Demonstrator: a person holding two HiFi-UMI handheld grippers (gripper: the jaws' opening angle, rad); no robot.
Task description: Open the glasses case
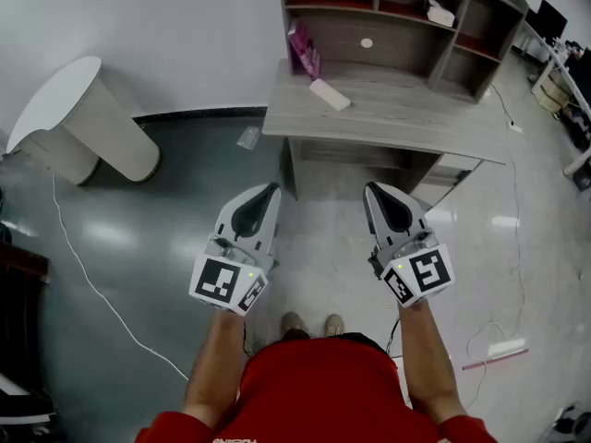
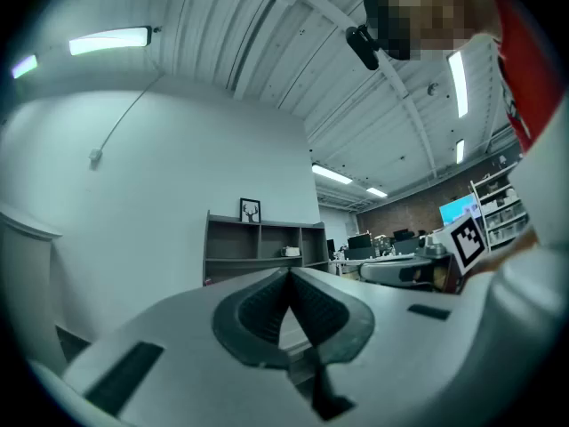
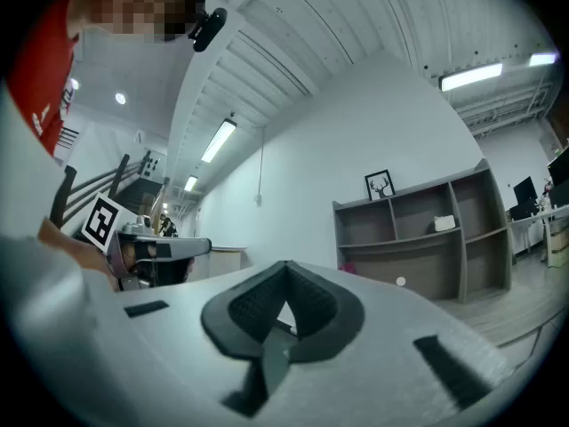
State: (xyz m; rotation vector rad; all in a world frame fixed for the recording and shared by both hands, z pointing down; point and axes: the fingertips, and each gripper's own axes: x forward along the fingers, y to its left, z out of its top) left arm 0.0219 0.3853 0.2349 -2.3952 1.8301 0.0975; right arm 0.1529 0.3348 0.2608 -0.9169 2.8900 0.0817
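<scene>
**Both grippers closed and empty, short of the desk**

A round white table (image 1: 74, 118) stands left of the desk (image 1: 406, 118). The left gripper (image 1: 273, 189) hovers in front of the desk's near edge, jaws pressed together on nothing. On the desktop's left part, near a pink bag (image 1: 303, 49), lies the white glasses case (image 1: 330, 94), untouched. The right gripper (image 1: 371, 188) hangs further right, also in front of the desk, jaws closed and empty.
</scene>
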